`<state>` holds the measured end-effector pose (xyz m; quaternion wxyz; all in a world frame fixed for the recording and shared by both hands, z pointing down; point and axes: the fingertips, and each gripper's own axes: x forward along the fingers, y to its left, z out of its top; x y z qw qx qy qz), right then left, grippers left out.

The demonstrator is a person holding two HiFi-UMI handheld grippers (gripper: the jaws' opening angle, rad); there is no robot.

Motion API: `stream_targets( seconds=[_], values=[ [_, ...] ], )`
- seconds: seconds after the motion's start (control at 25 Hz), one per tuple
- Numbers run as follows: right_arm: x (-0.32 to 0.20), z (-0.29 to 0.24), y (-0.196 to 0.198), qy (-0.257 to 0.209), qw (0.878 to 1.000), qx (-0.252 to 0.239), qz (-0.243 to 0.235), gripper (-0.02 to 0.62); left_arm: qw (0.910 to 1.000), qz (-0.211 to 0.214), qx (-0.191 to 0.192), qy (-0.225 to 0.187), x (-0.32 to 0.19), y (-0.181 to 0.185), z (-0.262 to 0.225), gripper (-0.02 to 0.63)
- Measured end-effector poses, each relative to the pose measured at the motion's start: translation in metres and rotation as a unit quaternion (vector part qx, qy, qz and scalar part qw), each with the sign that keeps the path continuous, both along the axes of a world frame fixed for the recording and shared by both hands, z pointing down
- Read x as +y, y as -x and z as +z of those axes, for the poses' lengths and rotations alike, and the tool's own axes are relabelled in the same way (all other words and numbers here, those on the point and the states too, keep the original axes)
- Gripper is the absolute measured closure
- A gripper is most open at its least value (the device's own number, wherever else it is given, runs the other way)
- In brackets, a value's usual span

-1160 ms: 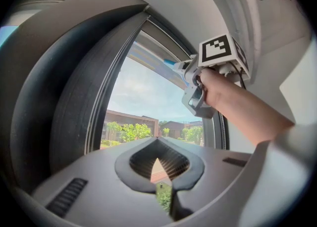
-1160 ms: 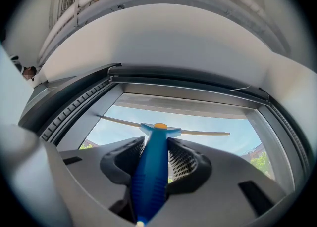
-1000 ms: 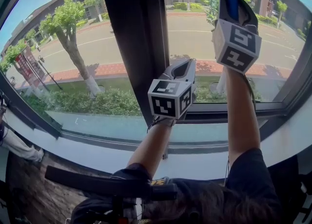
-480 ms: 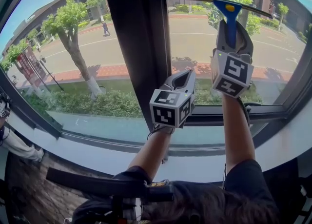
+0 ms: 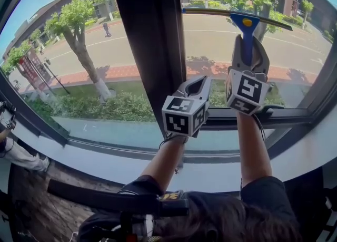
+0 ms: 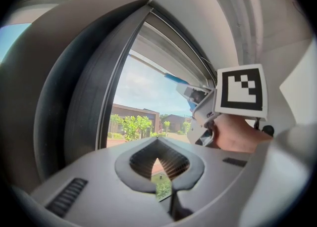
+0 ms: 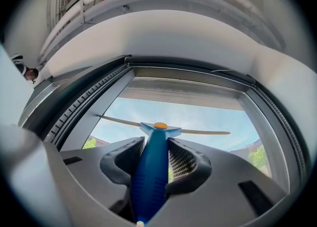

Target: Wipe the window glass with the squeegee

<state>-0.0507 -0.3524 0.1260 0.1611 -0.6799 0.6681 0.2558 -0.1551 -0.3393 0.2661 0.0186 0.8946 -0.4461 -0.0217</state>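
A: Report change at the squeegee (image 5: 246, 34).

B: Pulled down the glass (image 5: 300, 51) of the right pane over the last second. Blade now clear of the top edge, spanning most of the pane's width and apparently pressed to it. Lowered together with the right gripper (image 5: 247, 47).

A: State meaning for the task.

B: Judged as mid-stroke, heading downward. Upper band probably wiped; lower part of the pane still to cover. No water or streaks discernible.

A: Confirm tongs.

B: Right: clenched on the blue handle, shown plainly in the right gripper view. Left gripper (image 5: 196, 84): closed on nothing, tips meeting, held just beside the mullion (image 5: 145, 35), much where it was a second ago.

A: List readable writing.

B: None found. Only black-and-white square markers on both cubes. No brand visible on the handle, just an orange dot (image 5: 247, 22) near the blade. Red sign (image 5: 26, 72) outside at far left: print too small to read.
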Motion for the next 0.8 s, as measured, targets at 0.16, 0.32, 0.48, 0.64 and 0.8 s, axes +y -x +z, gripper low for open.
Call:
stream_targets(
  seconds=[0.16,0.32,0.48,0.64,0.8],
  values=[
    [-0.001,0.014,0.001,0.009,1.0,-0.003,-0.004,0.456,0.9999,-0.001,0.002,0.012,-0.001,0.002,0.009,0.604],
    [0.0,0.031,-0.001,0.011,1.0,0.005,0.002,0.456,0.9998,-0.001,0.0,0.018,0.001,0.003,0.016,0.604],
    [0.002,0.05,-0.001,0.019,1.0,0.02,0.002,0.456,0.9998,0.001,-0.003,0.021,0.005,0.005,0.021,0.604],
    [0.002,0.068,-0.002,0.028,0.999,0.024,0.0,0.456,0.9998,0.005,-0.007,0.019,0.009,0.003,0.022,0.604],
    [0.002,0.091,-0.003,0.039,0.999,0.019,0.001,0.456,0.9995,0.007,-0.007,0.029,0.009,0.003,0.036,0.604]
  ],
)
